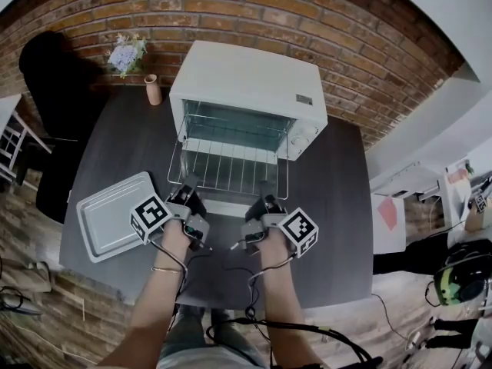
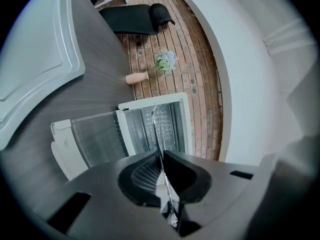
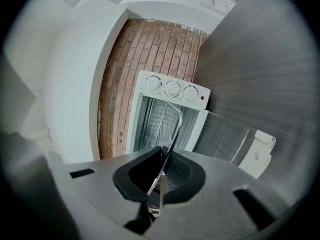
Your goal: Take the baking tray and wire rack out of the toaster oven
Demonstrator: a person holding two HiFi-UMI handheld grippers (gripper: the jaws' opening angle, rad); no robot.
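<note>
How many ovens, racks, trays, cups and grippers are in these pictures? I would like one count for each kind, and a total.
Oven: 1
Rack: 1
Tray: 1
Cup: 1
Grippers: 2, the left gripper and the right gripper, both shut on the rack
Total: 6

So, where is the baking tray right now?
In the head view the baking tray lies flat on the dark table, at the left, just beside the left gripper.

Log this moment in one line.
left gripper, right gripper: shut on wire rack | wire rack: partly out of oven | baking tray: on table
</note>
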